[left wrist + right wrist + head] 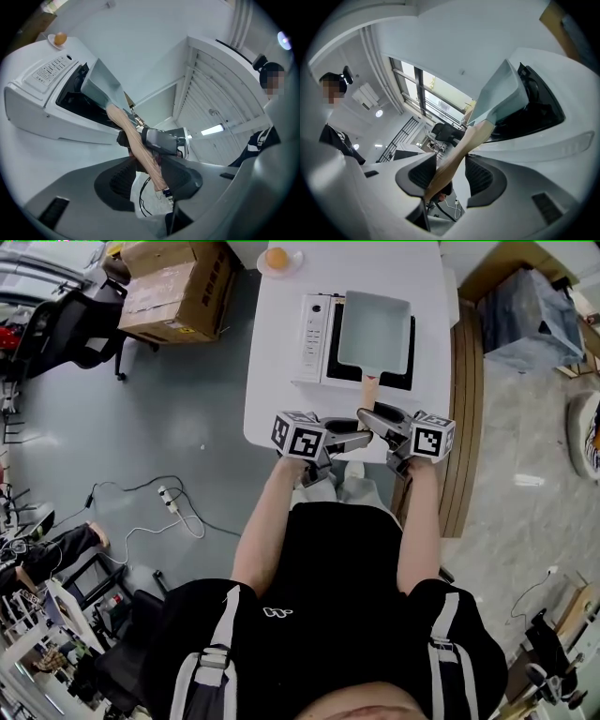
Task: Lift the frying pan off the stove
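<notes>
A grey rectangular frying pan (375, 329) sits on the black top of a white stove (314, 334), its wooden handle (370, 390) pointing toward me. Both grippers meet at the handle's end near the table's front edge. My left gripper (358, 433) comes in from the left; in the left gripper view its jaws (149, 176) are shut on the handle (136, 140). My right gripper (367, 416) comes in from the right. In the right gripper view (452, 176) the handle (459, 154) rests against one pad with a gap to the other, so it stands open.
A small plate with an orange (278, 259) stands at the table's far edge behind the stove. A wooden bench (466, 409) runs along the table's right side. Cardboard boxes (173, 287), a chair (66, 324) and floor cables (173, 502) lie to the left.
</notes>
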A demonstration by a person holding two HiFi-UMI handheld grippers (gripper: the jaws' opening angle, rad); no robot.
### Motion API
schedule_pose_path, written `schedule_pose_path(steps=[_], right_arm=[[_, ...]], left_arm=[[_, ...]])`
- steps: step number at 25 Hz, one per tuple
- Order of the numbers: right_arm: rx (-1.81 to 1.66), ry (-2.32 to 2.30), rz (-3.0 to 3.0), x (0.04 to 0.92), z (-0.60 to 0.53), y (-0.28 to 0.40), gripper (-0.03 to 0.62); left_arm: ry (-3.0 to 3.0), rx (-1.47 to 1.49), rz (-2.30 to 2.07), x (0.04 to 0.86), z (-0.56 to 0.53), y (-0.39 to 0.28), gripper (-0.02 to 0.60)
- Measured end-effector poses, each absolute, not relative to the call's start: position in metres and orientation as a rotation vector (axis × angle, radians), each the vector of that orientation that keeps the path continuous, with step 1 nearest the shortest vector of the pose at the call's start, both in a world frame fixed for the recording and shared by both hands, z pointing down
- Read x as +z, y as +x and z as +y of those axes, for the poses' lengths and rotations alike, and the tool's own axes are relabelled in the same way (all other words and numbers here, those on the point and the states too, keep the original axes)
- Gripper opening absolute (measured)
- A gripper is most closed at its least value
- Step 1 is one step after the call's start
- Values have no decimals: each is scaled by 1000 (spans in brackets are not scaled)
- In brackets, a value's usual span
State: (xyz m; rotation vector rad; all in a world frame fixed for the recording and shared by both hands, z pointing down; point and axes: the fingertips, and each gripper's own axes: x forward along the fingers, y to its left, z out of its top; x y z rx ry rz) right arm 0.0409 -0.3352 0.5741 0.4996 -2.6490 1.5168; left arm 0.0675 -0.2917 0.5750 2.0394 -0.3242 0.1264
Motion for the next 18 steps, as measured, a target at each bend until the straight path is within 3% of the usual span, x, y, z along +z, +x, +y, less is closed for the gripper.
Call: schedule_pose_path(steps=[18], right_arm=[[1414,555,-2803,552,-336,41,196]], left_arm=[[2143,132,-315,554,-291,66,179]])
